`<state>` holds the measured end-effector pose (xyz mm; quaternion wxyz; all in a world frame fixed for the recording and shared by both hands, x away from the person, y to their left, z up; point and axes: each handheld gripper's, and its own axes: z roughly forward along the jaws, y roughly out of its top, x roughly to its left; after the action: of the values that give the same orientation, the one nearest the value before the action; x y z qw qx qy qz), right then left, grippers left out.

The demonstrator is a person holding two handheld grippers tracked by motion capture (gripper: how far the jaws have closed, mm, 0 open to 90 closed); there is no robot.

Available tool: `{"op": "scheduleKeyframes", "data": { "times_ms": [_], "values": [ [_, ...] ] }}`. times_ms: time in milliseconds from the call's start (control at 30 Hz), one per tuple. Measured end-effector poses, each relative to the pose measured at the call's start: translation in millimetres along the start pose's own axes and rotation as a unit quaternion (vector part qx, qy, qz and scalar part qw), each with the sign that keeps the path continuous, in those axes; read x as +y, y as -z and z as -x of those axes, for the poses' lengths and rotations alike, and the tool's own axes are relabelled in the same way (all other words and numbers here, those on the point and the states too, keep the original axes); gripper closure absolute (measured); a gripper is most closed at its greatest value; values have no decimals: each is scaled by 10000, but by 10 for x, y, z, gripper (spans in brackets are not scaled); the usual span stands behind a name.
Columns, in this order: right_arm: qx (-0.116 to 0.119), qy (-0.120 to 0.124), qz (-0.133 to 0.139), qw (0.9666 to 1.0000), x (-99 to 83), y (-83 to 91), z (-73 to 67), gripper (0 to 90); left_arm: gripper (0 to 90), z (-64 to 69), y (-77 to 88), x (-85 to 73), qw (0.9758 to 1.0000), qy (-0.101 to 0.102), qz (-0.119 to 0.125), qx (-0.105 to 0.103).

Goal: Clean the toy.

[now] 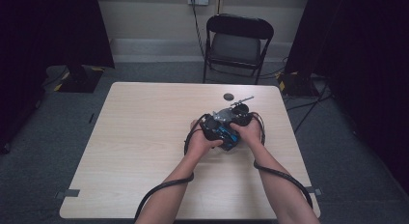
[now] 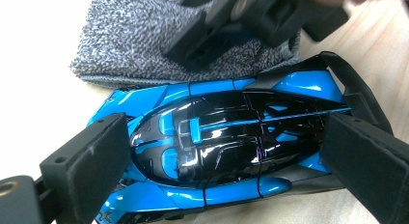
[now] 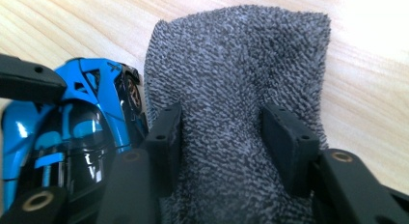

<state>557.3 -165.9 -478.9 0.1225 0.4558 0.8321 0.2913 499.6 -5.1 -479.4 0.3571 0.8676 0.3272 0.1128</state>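
R tongs (image 3: 219, 147) pinch the grey knitted cloth (image 3: 236, 79) beside the glossy blue-black toy car (image 2: 226, 147), which L tongs (image 2: 222, 156) grip lengthwise.

Black fingers (image 3: 166, 137), brass-ringed screw holes, black cables (image 1: 164, 188)

No legible text, label, brand, number or sign anywhere. Blue-and-black toy car (image 2: 226, 147): glossy body with painted panels, no lettering readable. Grey knitted cloth (image 3: 236, 118): plain, no tag. Surface (image 1: 144, 137): bare wood grain, unmarked.
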Motion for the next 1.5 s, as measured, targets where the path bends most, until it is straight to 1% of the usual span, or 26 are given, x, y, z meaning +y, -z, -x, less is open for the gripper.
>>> {"op": "scheduleKeyframes", "data": {
  "times_ms": [33, 100, 167, 267, 467, 567, 700, 767, 833, 967, 1100, 1133, 1300, 1367, 1500],
  "values": [
    [-19, 79, 6, 10000, 3, -7, -12, 551, 34, -1, 0, 1, 10000, -1, -1, -3],
    [139, 84, -1, 9999, 18, -12, -26, 616, 34, 0, -1, 3, 10000, 2, -4, 1],
    [274, 182, -38, 9995, 39, -17, -47, 654, 34, 1, -2, 2, 10000, 10, 4, 1],
    [222, 429, -135, 9987, 53, -14, -77, 685, 34, -3, -2, 8, 10000, -12, -13, 8],
    [391, 666, -212, 9968, 40, 16, -25, 708, 34, -1, -2, 2, 10000, 10, 0, 1],
    [472, 744, -216, 9959, 15, 36, -3, 713, 34, -3, -3, 6, 10000, -5, -4, 12],
    [520, 864, -256, 9946, -20, 75, 31, 715, 33, -3, -4, 9, 10000, 3, -20, 4],
    [568, 898, -276, 9940, -49, 102, 56, 716, 33, -3, -4, 13, 10000, 5, -37, 4],
    [627, 882, -257, 9938, -84, 127, 88, 715, 33, -3, -4, 14, 10000, 6, -43, 0],
    [674, 943, -235, 9930, -149, 175, 127, 715, 33, -3, -4, 13, 10000, 0, -43, 0],
    [736, 931, -205, 9927, -217, 223, 170, 715, 33, -5, -3, 18, 10000, 2, -64, 1],
    [747, 982, -195, 9922, -233, 234, 179, 715, 33, -6, -5, 16, 10000, 0, -53, 7],
    [727, 1040, -262, 9916, -317, 314, 226, 715, 33, -9, -4, 18, 10000, -11, -65, 8],
    [738, 1051, -250, 9914, -362, 348, 251, 715, 33, -10, -4, 20, 10000, -8, -72, 9],
    [749, 1001, -234, 9919, -469, 428, 299, 714, 33, -9, -3, 21, 10000, -1, -83, 10]
  ]
}}
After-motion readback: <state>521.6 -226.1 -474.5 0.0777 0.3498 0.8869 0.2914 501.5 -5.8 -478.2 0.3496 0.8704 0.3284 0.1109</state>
